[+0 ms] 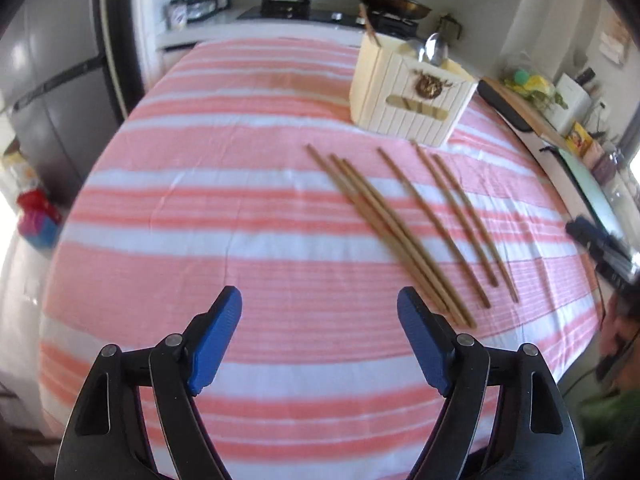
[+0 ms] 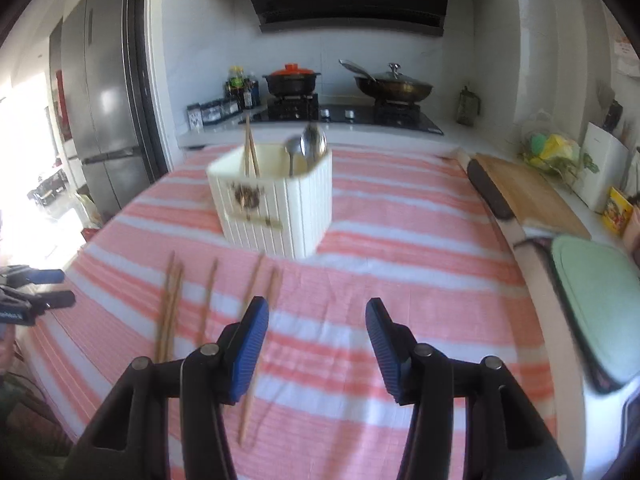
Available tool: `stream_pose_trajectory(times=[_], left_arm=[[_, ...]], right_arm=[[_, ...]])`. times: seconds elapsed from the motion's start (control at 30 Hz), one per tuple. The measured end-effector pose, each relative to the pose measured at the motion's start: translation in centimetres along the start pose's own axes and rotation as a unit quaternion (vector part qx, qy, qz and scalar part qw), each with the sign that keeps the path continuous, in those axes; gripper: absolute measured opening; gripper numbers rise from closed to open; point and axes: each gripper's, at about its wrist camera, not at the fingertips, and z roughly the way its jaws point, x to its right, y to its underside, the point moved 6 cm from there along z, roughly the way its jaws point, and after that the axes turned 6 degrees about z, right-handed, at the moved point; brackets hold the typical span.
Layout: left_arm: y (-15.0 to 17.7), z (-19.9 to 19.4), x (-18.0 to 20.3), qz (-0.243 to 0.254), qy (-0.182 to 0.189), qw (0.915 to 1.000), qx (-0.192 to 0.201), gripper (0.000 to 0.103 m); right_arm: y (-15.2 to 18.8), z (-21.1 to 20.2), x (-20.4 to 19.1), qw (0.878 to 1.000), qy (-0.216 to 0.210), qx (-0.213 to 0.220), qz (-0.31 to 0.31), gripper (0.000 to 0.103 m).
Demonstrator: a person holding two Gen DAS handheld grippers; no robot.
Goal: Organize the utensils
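Observation:
Several wooden chopsticks (image 1: 404, 224) lie loose on the pink and white striped tablecloth (image 1: 224, 208), in front of a white ribbed utensil holder (image 1: 412, 92). The holder (image 2: 280, 204) has two metal spoons (image 2: 306, 148) and a pair of chopsticks (image 2: 250, 152) standing in it. My left gripper (image 1: 320, 312) hangs open above the cloth, empty, just left of the nearest chopstick ends. My right gripper (image 2: 316, 324) is open too, with nothing between its blue pads; the loose chopsticks (image 2: 208, 300) lie to its left, one passing under its left finger. The left gripper (image 2: 40, 296) shows at that view's left edge.
A wooden cutting board (image 2: 528, 196) and a pale green tray (image 2: 596, 296) sit along the right of the table. Behind are a stove with a black pot (image 2: 292, 80) and a lidded wok (image 2: 394, 84), and a grey fridge (image 2: 100, 112) on the left.

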Motion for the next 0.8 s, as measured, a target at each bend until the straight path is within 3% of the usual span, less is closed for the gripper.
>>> stream_pose_trajectory(times=[0.1,0.2,0.33,0.43,0.8], left_arm=[[1.6,0.1,0.3,-0.036,0.011,0.9993,0.002,0.081],[0.8,0.7,1.1,-0.031,-0.001,0.9995,0.007,0.082],[-0.9,2.4,2.4,-0.037,-0.007,0.9991,0.018,0.083],[-1.6,4.4,3.3,-0.053,-0.009,0.9983,0.020,0.083],[-2.3,9.6,3.6,-0.065,-0.073,0.9951,0.016,0.083]], right_arm=[[5.4,-0.2,-0.6,1.000,0.007,-0.018,0.024,0.052],[7.4,-1.1,-1.8,1.000,0.003,-0.016,-0.001,0.052],[7.2,-2.2,-2.6,0.999,0.010,0.000,-0.031,0.052],[6.7,-2.7,-2.7,1.000,0.004,0.013,-0.016,0.052],[7.8,-3.7,-3.0,1.000,-0.002,0.012,-0.011,0.052]])
